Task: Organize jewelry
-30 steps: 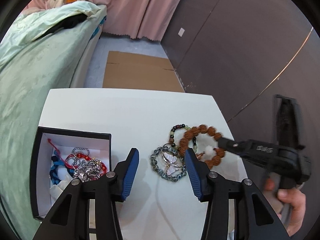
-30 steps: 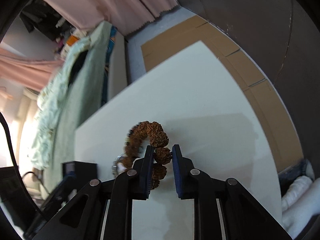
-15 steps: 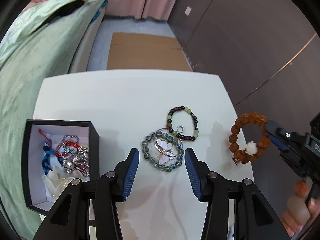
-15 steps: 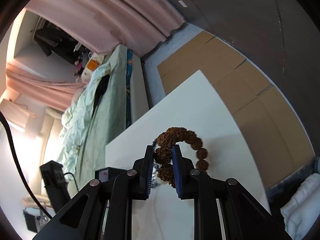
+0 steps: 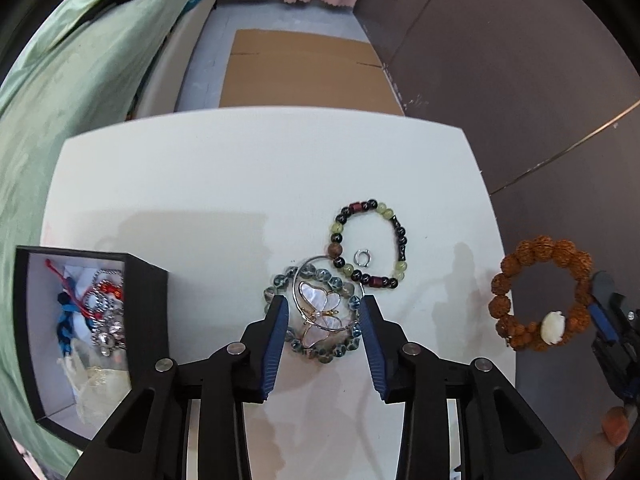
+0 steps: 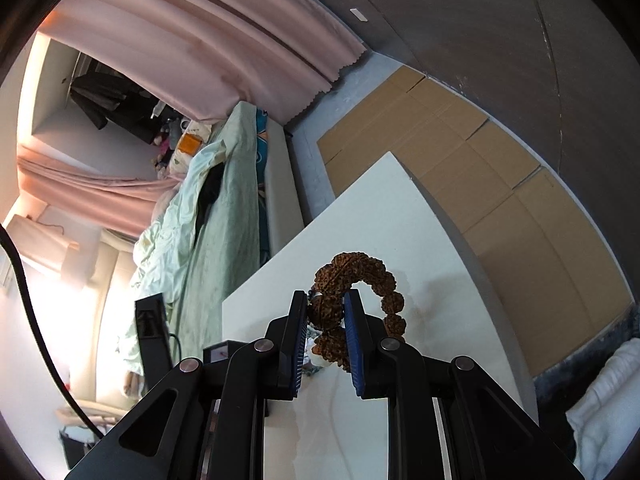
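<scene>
- Since the earlier frame the left gripper (image 5: 323,312) has come down over the butterfly bangle (image 5: 320,314) and blue-grey bracelet (image 5: 316,350); its jaws are closing, the pieces between them, not yet pressed.
- The right gripper (image 6: 326,310), lifted off the bench (image 5: 208,184), stays clamped on the brown bead bracelet (image 5: 540,292).
- A mixed bead bracelet (image 5: 400,236) and small ring (image 5: 363,258) lie beside them; the black box (image 5: 146,300) holds tangled jewelry.
- A bed (image 5: 68,92), pink curtain (image 6: 224,36) and floor cardboard (image 5: 304,72) surround it.
- The box's contents are hard to make out.
</scene>
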The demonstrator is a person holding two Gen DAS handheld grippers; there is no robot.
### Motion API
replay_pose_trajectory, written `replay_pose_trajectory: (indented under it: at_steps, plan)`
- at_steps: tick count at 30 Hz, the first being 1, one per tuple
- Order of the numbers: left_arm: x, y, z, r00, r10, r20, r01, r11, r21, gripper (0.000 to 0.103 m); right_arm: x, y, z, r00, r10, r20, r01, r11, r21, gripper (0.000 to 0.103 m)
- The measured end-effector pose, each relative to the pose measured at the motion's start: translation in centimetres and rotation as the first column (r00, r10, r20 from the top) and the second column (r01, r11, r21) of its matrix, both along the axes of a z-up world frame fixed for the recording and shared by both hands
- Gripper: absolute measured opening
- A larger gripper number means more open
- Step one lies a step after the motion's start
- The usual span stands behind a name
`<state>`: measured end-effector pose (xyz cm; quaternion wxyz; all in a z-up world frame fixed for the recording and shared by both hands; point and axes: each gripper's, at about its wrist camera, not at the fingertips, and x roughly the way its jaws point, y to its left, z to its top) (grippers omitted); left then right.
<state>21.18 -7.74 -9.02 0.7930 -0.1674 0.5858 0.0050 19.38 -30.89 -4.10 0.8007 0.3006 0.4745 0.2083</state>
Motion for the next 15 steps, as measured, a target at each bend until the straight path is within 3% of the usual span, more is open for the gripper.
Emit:
replay_pose_trajectory:
  at_steps: [4,7,11,15]
  plan:
    - [0.1,0.2,-1.6,0.999,0.02,-0.025,-0.02,1.0,-0.006,0.033,0.2,-0.1,0.0,1.0,0.0,-0.007,0.0,1.0,0.001,0.02]
    - [0.1,0.8,-2.4,0.998,0.05,-0.037,-0.052,0.998,-0.034,0.017,0.3,-0.1,-0.1,1.0,0.0,-0.013,0.0,1.0,0.0,0.02]
    - [-0.3,1.8,-1.3,0.997,0.08,0.018,-0.079,0.994,-0.072,0.004,0.5,-0.1,-0.2,1.0,-0.006,-0.021,0.006,1.0,-0.006,0.02]
    - [-0.4,2.0,0.5,0.995,0.073,0.062,-0.069,0.996,-0.064,0.002,0.4,0.0,-0.2,1.0,-0.008,-0.02,0.007,1.0,-0.008,0.02]
